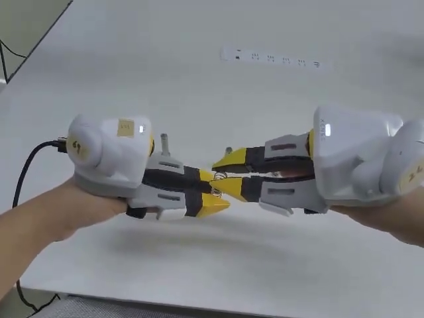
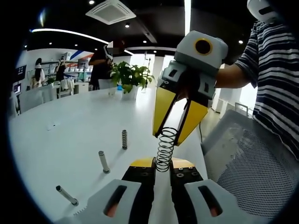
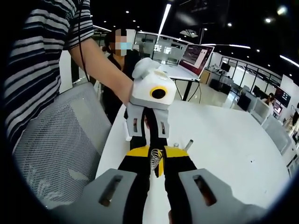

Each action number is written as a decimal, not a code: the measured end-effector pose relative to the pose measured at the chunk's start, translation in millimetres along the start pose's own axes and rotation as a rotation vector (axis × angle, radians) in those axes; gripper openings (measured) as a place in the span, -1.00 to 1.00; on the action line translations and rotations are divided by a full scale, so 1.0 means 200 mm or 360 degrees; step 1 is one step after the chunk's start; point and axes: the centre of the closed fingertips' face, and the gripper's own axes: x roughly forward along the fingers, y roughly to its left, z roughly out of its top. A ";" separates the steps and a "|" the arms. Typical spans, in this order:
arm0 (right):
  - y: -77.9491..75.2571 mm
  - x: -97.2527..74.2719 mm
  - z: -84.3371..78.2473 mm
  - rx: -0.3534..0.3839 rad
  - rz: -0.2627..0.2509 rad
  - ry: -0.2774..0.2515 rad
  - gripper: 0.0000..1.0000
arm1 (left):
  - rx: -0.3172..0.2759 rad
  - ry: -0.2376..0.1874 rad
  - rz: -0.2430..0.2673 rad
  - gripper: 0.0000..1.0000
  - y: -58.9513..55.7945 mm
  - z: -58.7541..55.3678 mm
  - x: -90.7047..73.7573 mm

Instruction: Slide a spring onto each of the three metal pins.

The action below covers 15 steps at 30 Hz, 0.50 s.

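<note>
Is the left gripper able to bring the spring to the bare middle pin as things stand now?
Probably not yet. The right gripper seems to clamp the spring too, opposite the left gripper. The table toward the middle pin looks free.

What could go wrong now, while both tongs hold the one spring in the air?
1. The spring is pinched at its ends by the left tongs and the right tongs; pulling apart may stretch it.
2. If one lets go carelessly, it may flick off the table, toward the mesh chair.
3. The bare pin is thin; a low approach could knock it.
</note>
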 end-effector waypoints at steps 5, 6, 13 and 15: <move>0.00 0.00 0.00 -0.0003 0.0000 0.0008 -0.78 | -0.0029 0.0006 0.0009 -0.82 0.00 0.00 0.00; 0.00 0.00 0.00 -0.0003 0.0000 0.0011 -0.78 | -0.0034 0.0008 0.0007 -0.83 0.00 0.00 0.00; 0.00 -0.01 -0.01 0.0000 -0.0014 0.0024 -0.78 | -0.0051 0.0022 0.0021 -0.73 0.00 -0.01 -0.01; 0.00 -0.01 -0.01 0.0002 -0.0018 0.0024 -0.78 | -0.0054 0.0030 0.0041 -0.62 0.01 -0.02 0.00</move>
